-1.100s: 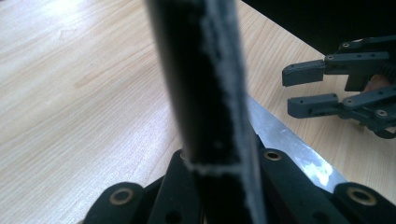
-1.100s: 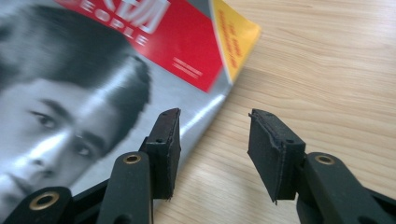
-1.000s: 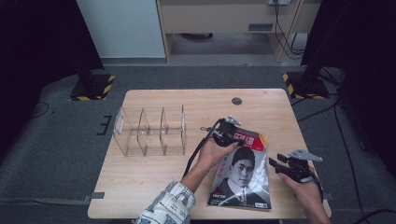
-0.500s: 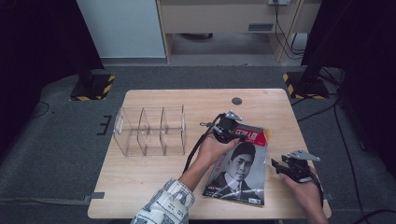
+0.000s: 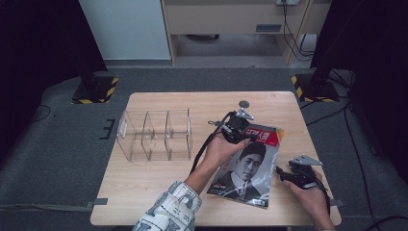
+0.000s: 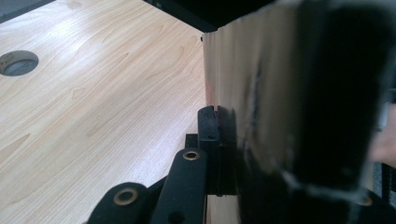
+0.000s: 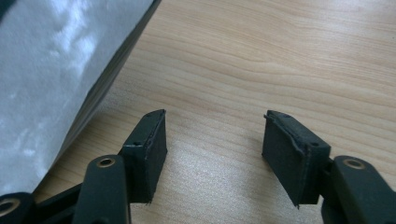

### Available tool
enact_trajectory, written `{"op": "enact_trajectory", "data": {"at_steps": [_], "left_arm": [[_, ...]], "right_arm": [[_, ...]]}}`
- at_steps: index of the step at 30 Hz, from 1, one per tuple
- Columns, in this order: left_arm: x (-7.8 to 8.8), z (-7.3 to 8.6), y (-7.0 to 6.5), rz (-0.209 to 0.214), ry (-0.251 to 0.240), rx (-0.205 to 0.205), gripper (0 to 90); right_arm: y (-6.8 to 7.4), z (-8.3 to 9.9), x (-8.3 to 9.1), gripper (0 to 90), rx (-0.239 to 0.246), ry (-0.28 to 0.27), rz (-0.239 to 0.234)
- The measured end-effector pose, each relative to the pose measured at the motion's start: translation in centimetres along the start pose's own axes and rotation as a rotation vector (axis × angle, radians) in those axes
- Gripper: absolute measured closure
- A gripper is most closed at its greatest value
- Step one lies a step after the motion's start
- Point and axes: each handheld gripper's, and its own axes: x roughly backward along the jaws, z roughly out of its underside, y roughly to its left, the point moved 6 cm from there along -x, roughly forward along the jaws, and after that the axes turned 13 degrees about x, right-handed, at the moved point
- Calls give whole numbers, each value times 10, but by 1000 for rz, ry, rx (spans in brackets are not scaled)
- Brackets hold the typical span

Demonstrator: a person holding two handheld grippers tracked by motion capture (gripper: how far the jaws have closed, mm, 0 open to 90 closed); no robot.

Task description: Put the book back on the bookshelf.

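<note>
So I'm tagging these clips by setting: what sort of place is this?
Probably a lab or recording studio, not a home: a lone wooden table on grey carpet, black stands with hazard-striped bases, and loose cables across the floor.

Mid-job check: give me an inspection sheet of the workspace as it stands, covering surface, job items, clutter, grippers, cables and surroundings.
Surface: wooden table, with a round grommet hole near the far edge.
Job's things: magazine with a portrait cover, its far edge pinched and tilted up off the table.
Clutter: clear plastic divider rack to the left, compartments empty.
Grippers: left gripper shut on the magazine's far edge; right gripper just opened, fingers apart over bare wood beside the magazine, nothing between them.
Cables: black cable trails from the left gripper; more cables on the floor at right.
Surroundings: grey carpet, hazard-striped stand bases, cabinets behind.
</note>
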Motion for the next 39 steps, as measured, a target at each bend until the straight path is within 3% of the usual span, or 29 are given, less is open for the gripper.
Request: {"op": "enact_trajectory", "data": {"at_steps": [3, 5, 9, 17, 32, 39], "left_arm": [[1, -3, -1, 0, -3, -1, 865], [4, -8, -2, 4, -16, -1, 865], [12, -13, -5, 0, -27, -4, 865], [34, -21, -13, 4, -61, -23, 865], [61, -38, -9, -30, -106, -30, 865], [75, -43, -8, -14, -146, -4, 865]], "right_arm": [[-2, 0, 0, 374, -4, 4, 7], [-5, 2, -1, 317, -38, 2, 16], [-5, 2, -2, 246, -39, 13, 34], [-5, 2, -3, 235, -44, 15, 22], [-4, 2, -3, 240, -29, 13, 16], [-4, 1, -3, 244, -26, 13, 12]]}}
